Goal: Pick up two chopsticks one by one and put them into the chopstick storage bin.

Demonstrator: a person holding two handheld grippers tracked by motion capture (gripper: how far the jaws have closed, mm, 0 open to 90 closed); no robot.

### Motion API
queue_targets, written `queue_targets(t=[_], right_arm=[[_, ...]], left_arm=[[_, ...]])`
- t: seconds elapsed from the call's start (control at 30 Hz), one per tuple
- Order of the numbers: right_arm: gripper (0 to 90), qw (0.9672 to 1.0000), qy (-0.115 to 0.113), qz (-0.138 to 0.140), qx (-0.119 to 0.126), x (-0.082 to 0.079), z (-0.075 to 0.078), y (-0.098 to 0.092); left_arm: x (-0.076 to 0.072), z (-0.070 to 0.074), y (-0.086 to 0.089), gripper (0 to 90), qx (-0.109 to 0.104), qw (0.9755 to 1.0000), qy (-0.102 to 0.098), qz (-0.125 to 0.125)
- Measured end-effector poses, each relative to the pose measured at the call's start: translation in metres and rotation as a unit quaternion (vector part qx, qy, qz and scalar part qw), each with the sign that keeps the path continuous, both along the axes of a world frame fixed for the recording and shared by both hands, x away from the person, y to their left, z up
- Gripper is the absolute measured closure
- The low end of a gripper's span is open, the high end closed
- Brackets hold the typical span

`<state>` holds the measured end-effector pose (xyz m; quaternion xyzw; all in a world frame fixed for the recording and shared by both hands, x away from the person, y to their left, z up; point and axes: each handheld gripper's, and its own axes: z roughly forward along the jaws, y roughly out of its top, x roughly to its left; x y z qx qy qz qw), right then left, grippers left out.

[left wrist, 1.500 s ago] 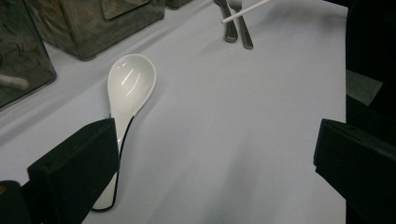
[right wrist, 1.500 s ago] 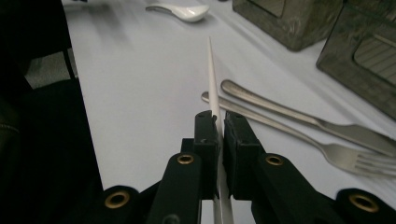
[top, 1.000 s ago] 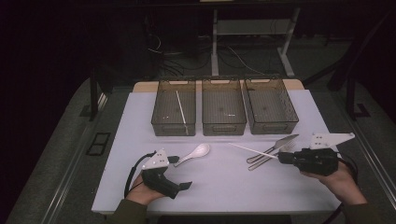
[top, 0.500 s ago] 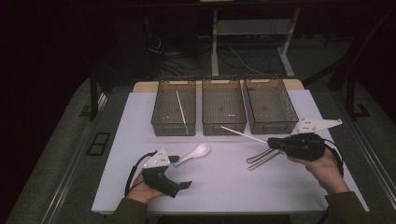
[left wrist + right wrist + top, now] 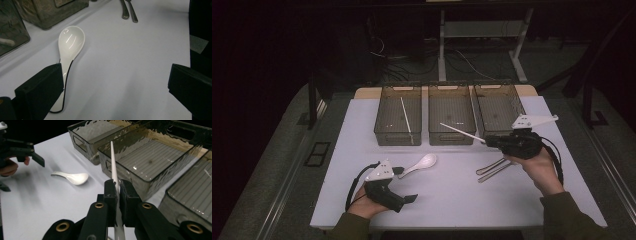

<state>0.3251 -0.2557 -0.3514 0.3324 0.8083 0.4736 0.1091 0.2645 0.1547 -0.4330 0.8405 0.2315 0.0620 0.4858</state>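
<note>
A: Which step is this?
B: Sorting, I'd judge — right gripper (image 5: 117,192) is clamped on a white chopstick (image 5: 113,162), its tip over the middle bin (image 5: 155,157) ahead.
A: Next?
B: Probably carry to the far bin (image 5: 398,117) holding its twin (image 5: 406,114). Left gripper (image 5: 112,85) gapes wide, empty — spoon (image 5: 70,47) beside one jaw.

Left hand-held gripper (image 5: 404,186) rested low on the tabletop (image 5: 452,200) near its front edge, gripped from behind by the left hand (image 5: 362,205), jaws spread wide apart and pointing to the person's right. Right hand-held gripper (image 5: 486,140) was held raised above the tabletop in the right hand (image 5: 537,167), forearm angled in from the lower right, jaws pointing left and closed tight on a thin white chopstick (image 5: 459,132).
</note>
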Motion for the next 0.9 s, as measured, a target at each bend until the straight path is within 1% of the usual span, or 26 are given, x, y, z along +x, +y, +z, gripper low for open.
queue_targets(t=[0.07, 0.23, 0.37, 0.5, 0.53, 0.63, 0.7, 0.9], right_arm=[[84.1, 1.0, -0.002, -0.003, -0.005, 0.003, 0.002, 0.006], [84.1, 1.0, -0.001, -0.008, -0.002, 0.013, 0.006, 0.021], [84.1, 0.9999, 0.003, -0.012, -0.005, 0.022, 0.009, 0.034], [84.1, 0.9999, 0.003, -0.01, -0.01, 0.032, 0.012, 0.047], [84.1, 0.9998, 0.002, -0.01, -0.014, 0.035, 0.013, 0.052], [84.1, 0.9998, 0.002, -0.006, -0.02, 0.041, 0.017, 0.062], [84.1, 0.9998, 0.003, -0.005, -0.021, 0.045, 0.018, 0.07], [84.1, 0.9995, 0.003, -0.01, -0.031, 0.058, 0.022, 0.095]], left_arm=[[-0.001, 0.0, 0.0, 0.0, -0.002, 1.0, 0.0, 0.002], [0.0, 0.001, 0.0, 0.0, -0.001, 1.0, -0.002, 0.0], [-0.001, 0.001, 0.001, 0.0, -0.007, 1.0, -0.001, 0.003], [-0.001, 0.001, 0.001, 0.0, -0.004, 1.0, -0.003, 0.0], [-0.001, 0.001, 0.0, 0.0, -0.008, 1.0, 0.0, 0.003], [-0.001, 0.001, 0.0, 0.0, -0.009, 1.0, 0.0, 0.004], [-0.001, 0.001, 0.0, 0.0, -0.011, 0.9999, 0.001, 0.005], [-0.002, 0.002, 0.0, 0.0, -0.012, 0.9999, 0.001, 0.001]])
